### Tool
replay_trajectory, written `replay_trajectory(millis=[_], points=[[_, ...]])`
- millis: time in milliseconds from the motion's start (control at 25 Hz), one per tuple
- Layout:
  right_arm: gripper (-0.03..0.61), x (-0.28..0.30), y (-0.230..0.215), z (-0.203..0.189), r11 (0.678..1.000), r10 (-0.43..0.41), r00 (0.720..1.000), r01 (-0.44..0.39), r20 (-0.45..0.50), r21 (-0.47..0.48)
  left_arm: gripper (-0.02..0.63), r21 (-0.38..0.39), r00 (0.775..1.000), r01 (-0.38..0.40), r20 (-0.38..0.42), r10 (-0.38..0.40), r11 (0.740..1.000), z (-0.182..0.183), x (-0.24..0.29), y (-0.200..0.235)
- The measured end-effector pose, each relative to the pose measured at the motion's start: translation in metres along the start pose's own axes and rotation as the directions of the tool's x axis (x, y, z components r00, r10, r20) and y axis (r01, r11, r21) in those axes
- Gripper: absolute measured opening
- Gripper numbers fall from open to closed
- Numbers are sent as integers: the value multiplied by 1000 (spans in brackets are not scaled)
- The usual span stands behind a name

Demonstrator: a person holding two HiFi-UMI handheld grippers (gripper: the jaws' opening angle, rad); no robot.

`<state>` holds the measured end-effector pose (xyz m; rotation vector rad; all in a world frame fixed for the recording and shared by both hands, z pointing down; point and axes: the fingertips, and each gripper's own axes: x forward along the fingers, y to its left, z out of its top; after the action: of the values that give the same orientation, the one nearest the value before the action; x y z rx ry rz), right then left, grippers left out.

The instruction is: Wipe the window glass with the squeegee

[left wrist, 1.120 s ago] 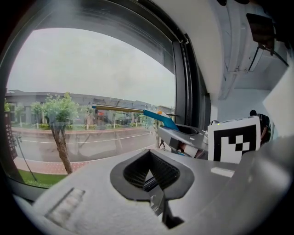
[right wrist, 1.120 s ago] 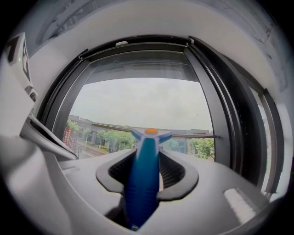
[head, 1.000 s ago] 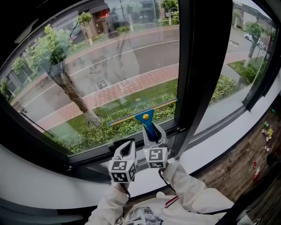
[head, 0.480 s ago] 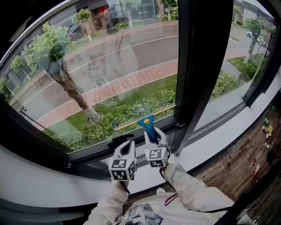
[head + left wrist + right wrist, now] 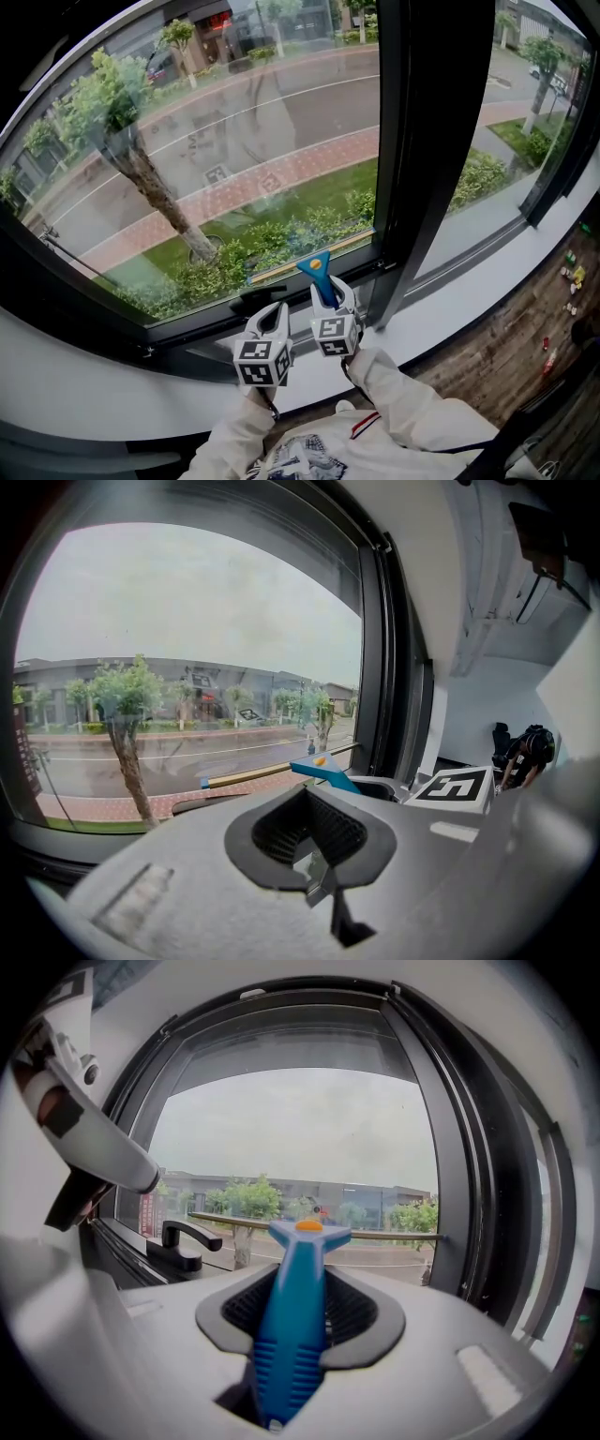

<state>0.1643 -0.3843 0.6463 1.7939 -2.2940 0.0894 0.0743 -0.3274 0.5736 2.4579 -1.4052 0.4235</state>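
— Where is the squeegee (image 5: pixel 316 270) sitting?
— The right gripper (image 5: pixel 327 292) is clamping its blue handle. The blade is lying level across the window glass (image 5: pixel 234 141), low, just above the bottom frame (image 5: pixel 202 325), probably touching.
— And the left gripper (image 5: pixel 273 317)?
— Hovering just beside, jaws drawn together, carrying nothing. Most of the pane is stretching above the blade.

The window glass (image 5: pixel 234 141) is seen steeply from above in the head view; it is faced from near, low by the sill, in both gripper views (squeegee (image 5: pixel 295 1307) shared).
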Motion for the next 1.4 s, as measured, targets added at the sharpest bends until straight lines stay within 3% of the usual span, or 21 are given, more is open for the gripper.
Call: replay_trajectory(millis=[1400], points=[[143,2,12,-29,999,42,996,-40,-79,24,2,-49,995,-79,-61,76,996,-38,-13,13]])
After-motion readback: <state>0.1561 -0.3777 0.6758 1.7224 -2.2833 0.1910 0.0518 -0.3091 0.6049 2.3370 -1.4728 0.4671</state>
